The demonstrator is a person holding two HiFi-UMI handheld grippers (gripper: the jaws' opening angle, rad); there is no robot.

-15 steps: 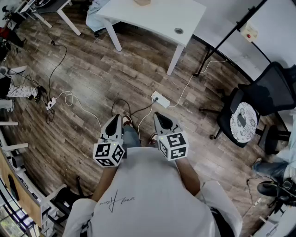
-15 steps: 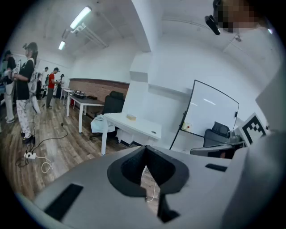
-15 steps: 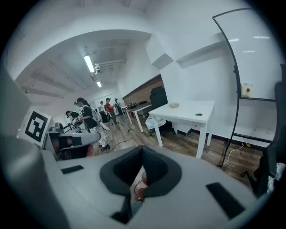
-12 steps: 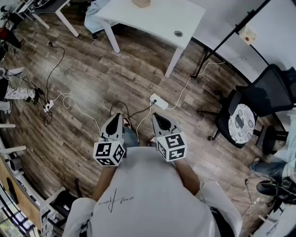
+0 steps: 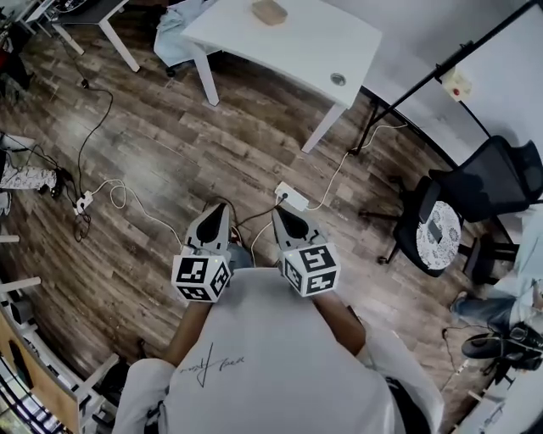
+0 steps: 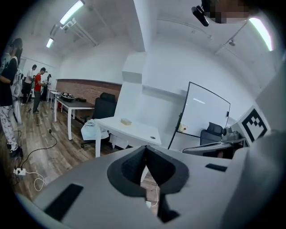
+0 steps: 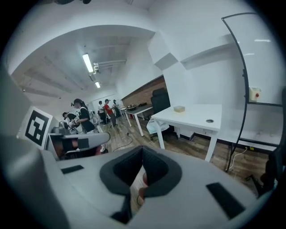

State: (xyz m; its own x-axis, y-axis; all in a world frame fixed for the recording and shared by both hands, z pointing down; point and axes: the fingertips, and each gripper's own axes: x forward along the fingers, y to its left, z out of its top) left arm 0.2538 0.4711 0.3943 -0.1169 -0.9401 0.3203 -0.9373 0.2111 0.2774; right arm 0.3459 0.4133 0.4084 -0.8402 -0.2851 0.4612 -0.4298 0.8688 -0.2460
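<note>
Left gripper [image 5: 217,208] hung low over the wood floor [image 5: 161,144], jaws closed tip to tip, empty. Right gripper [image 5: 277,212] was close beside it, jaws likewise closed on nothing. Power strip [image 5: 291,197] lay near its tips; white table [image 5: 288,42] stood well beyond.

You have dark wood-plank floor [image 5: 170,144] under you, and a white desk [image 5: 297,42] ahead with a round cable hole [image 5: 338,79] near its corner. Right of the desk, a whiteboard [image 6: 203,114] on a black stand is set against the white wall. Farther right of the desk is a black office chair [image 5: 492,178]. Behind the desk runs a brick wall [image 6: 85,87]. Strip lights [image 6: 71,11] glow overhead.
</note>
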